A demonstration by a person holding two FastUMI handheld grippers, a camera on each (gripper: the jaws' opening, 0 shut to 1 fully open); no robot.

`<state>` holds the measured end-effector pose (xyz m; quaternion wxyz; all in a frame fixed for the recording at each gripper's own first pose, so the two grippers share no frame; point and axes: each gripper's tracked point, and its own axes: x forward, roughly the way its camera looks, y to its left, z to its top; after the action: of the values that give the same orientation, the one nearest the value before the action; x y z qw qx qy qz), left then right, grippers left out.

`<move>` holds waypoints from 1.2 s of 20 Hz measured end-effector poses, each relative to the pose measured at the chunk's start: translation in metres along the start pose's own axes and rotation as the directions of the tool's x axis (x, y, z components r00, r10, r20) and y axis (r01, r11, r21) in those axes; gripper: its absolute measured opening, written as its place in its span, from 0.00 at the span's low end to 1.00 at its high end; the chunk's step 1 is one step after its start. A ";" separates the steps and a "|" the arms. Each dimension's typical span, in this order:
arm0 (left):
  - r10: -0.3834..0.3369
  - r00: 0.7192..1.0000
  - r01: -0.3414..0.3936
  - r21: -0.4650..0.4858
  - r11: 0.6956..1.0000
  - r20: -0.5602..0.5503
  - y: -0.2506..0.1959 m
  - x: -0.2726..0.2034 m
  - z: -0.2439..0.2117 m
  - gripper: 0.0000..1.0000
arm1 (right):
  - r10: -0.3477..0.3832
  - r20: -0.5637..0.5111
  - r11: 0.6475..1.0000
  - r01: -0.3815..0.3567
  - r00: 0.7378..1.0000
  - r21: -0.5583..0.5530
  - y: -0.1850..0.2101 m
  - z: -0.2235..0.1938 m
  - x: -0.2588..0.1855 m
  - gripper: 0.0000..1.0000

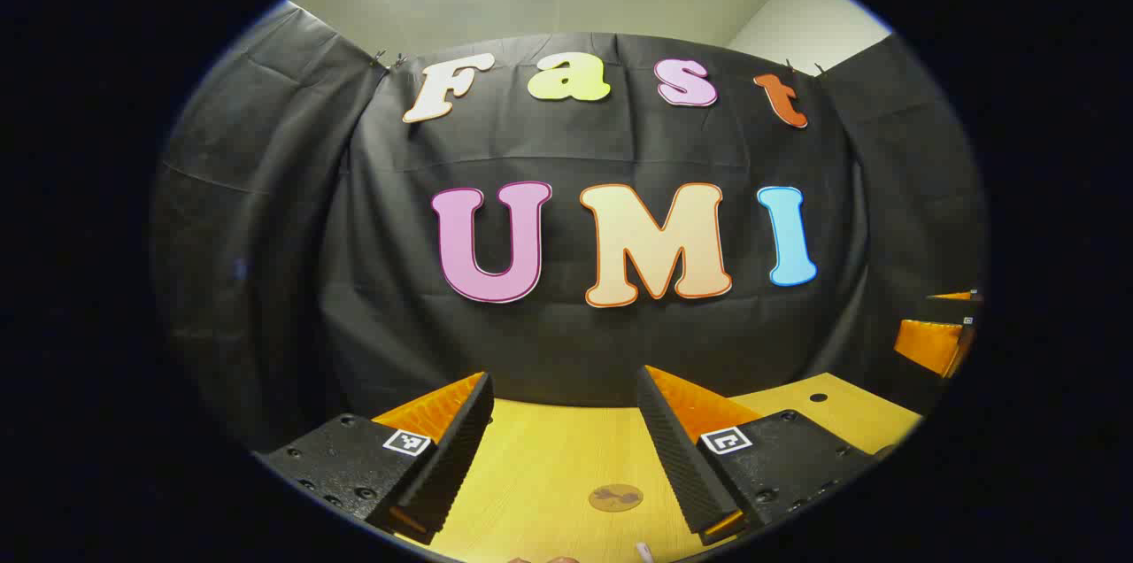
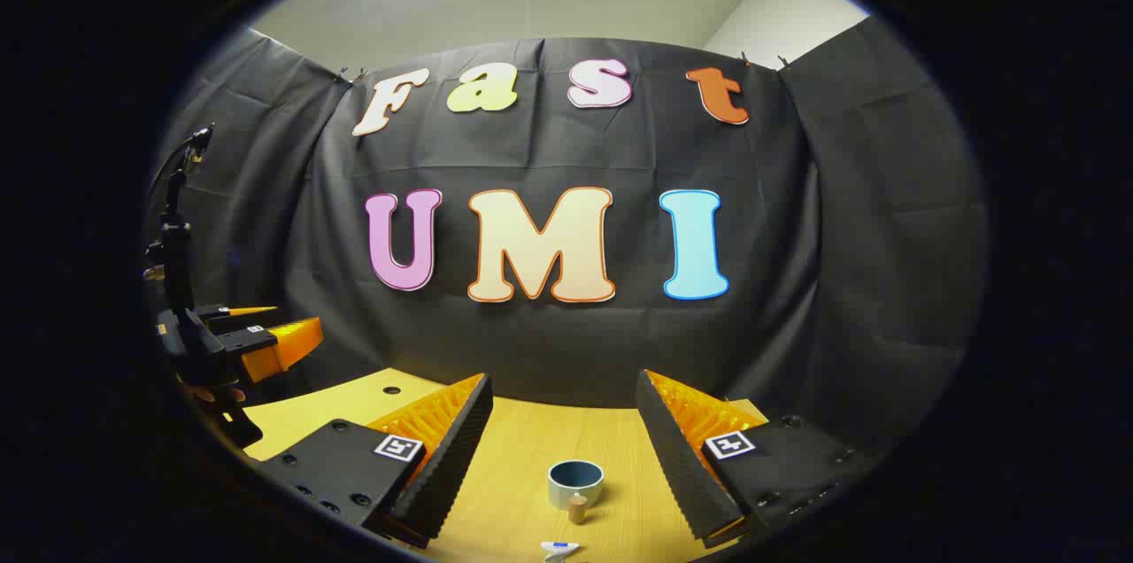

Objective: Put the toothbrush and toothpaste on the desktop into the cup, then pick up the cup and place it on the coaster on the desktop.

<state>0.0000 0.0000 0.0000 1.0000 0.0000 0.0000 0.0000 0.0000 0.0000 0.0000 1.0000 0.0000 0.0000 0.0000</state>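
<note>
A blue-grey cup (image 2: 575, 482) stands upright on the wooden desktop (image 2: 522, 457), ahead of and between the fingers of my right gripper (image 2: 563, 379), which is open and holds nothing. A small wooden peg (image 2: 577, 507) stands just in front of the cup. A white and blue object (image 2: 558, 550), toothbrush or toothpaste I cannot tell, lies at the view's bottom edge. A round brown coaster (image 1: 615, 497) lies flat on the desktop (image 1: 531, 474) between the fingers of my left gripper (image 1: 565, 379), open and empty above it.
The black cloth wall closes the back of the desk. My left gripper (image 2: 265, 328), with a hand under it, shows at the left of the right gripper view. My right gripper (image 1: 943, 320) shows at the right edge of the left gripper view. The desktop has a small hole (image 1: 818, 397).
</note>
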 end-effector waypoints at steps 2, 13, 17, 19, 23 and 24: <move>0.004 1.000 -0.004 -0.005 1.000 -0.003 0.001 -0.001 -0.002 0.94 | 0.005 -0.012 1.000 -0.005 1.000 -0.007 0.002 -0.004 0.000 0.99; 0.008 1.000 -0.008 -0.005 1.000 0.000 0.004 -0.003 -0.004 0.94 | 0.002 -0.080 1.000 -0.004 0.997 -0.021 -0.004 -0.027 0.005 0.99; 0.011 1.000 -0.011 -0.012 1.000 -0.011 0.004 0.001 -0.009 0.94 | -0.006 -0.081 1.000 0.004 0.997 -0.026 -0.007 -0.030 0.011 0.99; 0.011 1.000 -0.011 -0.015 1.000 -0.012 0.004 0.002 -0.009 0.94 | -0.007 -0.106 1.000 0.005 0.994 -0.025 -0.007 -0.038 0.015 0.99; 0.010 1.000 -0.010 -0.003 1.000 -0.015 0.005 0.004 -0.012 0.94 | -0.005 -0.207 1.000 0.002 0.978 -0.018 -0.004 -0.074 0.015 0.99; 0.011 1.000 -0.011 -0.002 1.000 -0.019 0.006 0.004 -0.013 0.94 | -0.003 -0.240 1.000 -0.001 0.971 -0.015 -0.004 -0.086 0.014 0.99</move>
<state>0.0039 0.0064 -0.0131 0.9999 -0.0008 0.0093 0.0056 0.0135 -0.0037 -0.0858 0.9926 -0.0076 0.1210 -0.0006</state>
